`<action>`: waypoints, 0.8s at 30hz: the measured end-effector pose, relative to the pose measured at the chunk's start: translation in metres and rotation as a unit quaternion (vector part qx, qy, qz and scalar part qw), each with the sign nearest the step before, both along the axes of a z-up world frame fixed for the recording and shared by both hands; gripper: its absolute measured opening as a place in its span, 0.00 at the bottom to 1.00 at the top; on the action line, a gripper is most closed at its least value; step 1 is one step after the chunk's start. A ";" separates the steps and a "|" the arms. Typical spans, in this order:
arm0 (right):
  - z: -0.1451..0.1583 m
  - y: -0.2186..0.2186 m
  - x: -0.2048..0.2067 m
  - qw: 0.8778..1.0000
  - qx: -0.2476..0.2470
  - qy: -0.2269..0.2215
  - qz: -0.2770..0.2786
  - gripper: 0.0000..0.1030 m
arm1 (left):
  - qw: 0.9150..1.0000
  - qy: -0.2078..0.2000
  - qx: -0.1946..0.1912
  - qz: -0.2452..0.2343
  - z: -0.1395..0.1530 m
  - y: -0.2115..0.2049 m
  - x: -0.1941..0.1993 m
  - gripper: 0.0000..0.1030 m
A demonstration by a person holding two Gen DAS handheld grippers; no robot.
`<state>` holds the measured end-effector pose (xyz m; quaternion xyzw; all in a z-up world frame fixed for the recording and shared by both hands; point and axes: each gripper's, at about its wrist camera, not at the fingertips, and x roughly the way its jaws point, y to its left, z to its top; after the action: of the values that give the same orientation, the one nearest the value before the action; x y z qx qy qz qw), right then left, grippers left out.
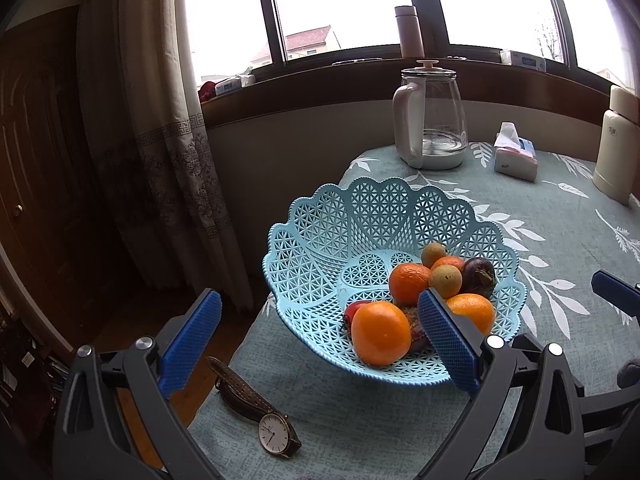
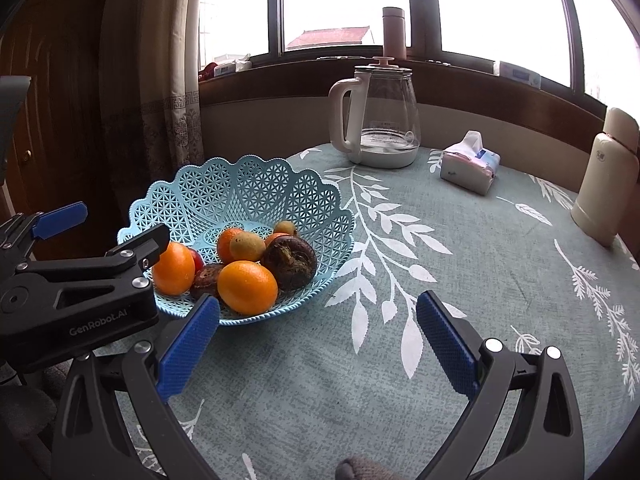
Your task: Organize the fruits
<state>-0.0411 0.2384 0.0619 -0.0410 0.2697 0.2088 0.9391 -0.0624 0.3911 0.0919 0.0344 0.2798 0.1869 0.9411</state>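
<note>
- Landmark: the blue lattice basket, sitting near the table edge on the curtain side.
- All the fruit I can see is already in the basket: three oranges, two small tan fruits, a dark purple fruit, something red tucked behind the nearest orange, plus one brown wrinkled piece low in the pile.
- No loose fruit on the tablecloth in either view. Judgement: the gathering step looks done or nearly so; what remains is tidying inside the basket, or finishing.
- Left gripper: jaws wide apart, empty, hovering at the basket's near rim; its right pad overlaps the fruit pile in view, contact can't be told.
- Right gripper: jaws wide apart, empty, over bare cloth just beside the basket on the side away from the curtain.
- Next move, if any: left drops onto the nearest orange, which calls for centring the pads on it first; the pile is tight, so neighbours may roll.
- Edges: basket is close to the table edge on the curtain side; a wristwatch lies just in front of the basket, right at that edge. Easy to knock off.
- Open room: wide clear cloth beyond the right gripper. Kettle, tissue pack and cream flask are well apart from the basket, toward the window.
</note>
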 end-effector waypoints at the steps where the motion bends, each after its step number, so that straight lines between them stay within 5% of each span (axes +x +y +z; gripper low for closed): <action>1: 0.000 0.000 0.000 1.000 0.000 0.000 0.000 0.95 | 1.000 0.000 0.000 0.000 0.000 0.000 0.000 0.97; 24: -0.003 0.001 0.002 1.000 0.009 0.010 0.019 0.95 | 1.000 0.001 -0.001 -0.003 -0.002 -0.003 0.000 0.97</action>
<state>-0.0393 0.2391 0.0590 -0.0356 0.2765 0.2294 0.9326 -0.0624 0.3876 0.0900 0.0344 0.2808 0.1835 0.9414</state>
